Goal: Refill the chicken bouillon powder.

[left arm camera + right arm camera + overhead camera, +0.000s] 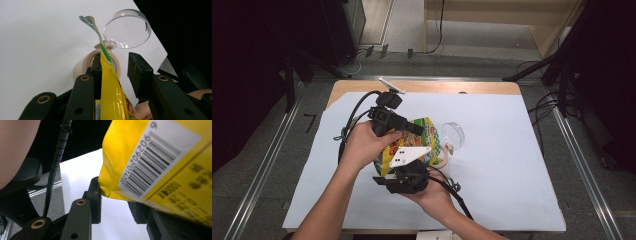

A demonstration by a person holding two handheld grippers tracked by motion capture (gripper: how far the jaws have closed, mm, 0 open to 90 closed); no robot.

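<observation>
While both tools (414, 127) (412, 170) flank it, the yellow packet (427, 131) stands upright.

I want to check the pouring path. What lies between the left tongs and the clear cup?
In the left gripper view, the yellow bag runs up between the left tongs toward the clear cup, over a beige ring-shaped thing.

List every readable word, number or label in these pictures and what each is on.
"6 902902 014700": digits along the barcode on the yellow bag, right gripper view; some digits uncertain.
Dark print beside the barcode on the bag: blurred, unreadable.
Printing on the bag's front, high view: too small to read.
Left gripper view: no readable text on the bag.
</observation>
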